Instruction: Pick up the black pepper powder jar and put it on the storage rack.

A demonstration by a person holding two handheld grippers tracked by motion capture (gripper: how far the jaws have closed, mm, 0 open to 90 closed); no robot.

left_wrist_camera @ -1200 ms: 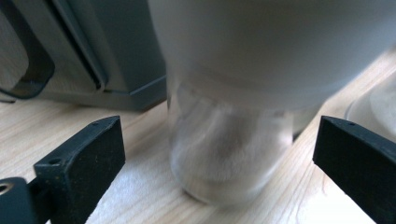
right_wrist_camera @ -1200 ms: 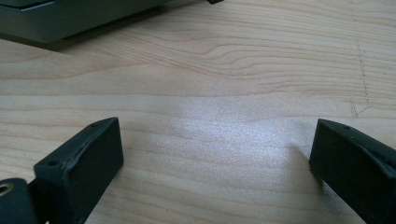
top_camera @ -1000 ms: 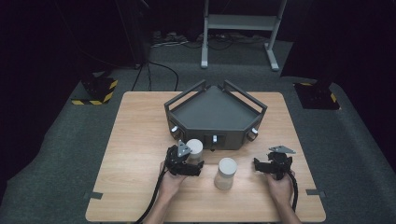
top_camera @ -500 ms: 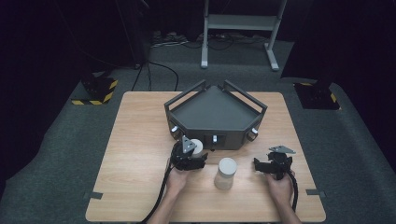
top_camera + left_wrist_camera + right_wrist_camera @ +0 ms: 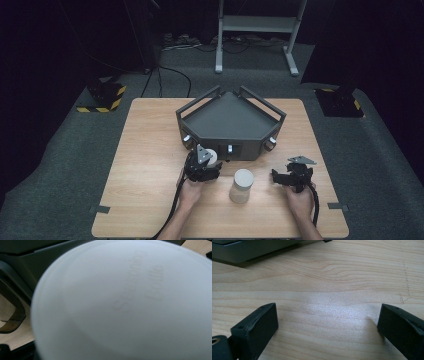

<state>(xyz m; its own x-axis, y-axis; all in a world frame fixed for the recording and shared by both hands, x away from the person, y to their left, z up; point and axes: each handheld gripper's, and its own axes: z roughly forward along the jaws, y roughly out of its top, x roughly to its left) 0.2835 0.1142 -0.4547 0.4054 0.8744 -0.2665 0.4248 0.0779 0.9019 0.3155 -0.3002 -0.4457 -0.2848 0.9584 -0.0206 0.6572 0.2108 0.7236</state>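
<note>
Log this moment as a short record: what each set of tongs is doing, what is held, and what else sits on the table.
left tongs: have just been closing, now shut on the white jar, by the front edge of the dark tray
right tongs: open, nothing between the jaws, low over bare wooden table
second jar: white-lidded, stands upright between the two hands, untouched
tray contents: none visible
jar lid: faint lettering, too blurred to read

White jar lid [image 5: 120, 305], dark grey tray [image 5: 230, 120], pale wood-grain table [image 5: 150, 145], black grippers.
</note>
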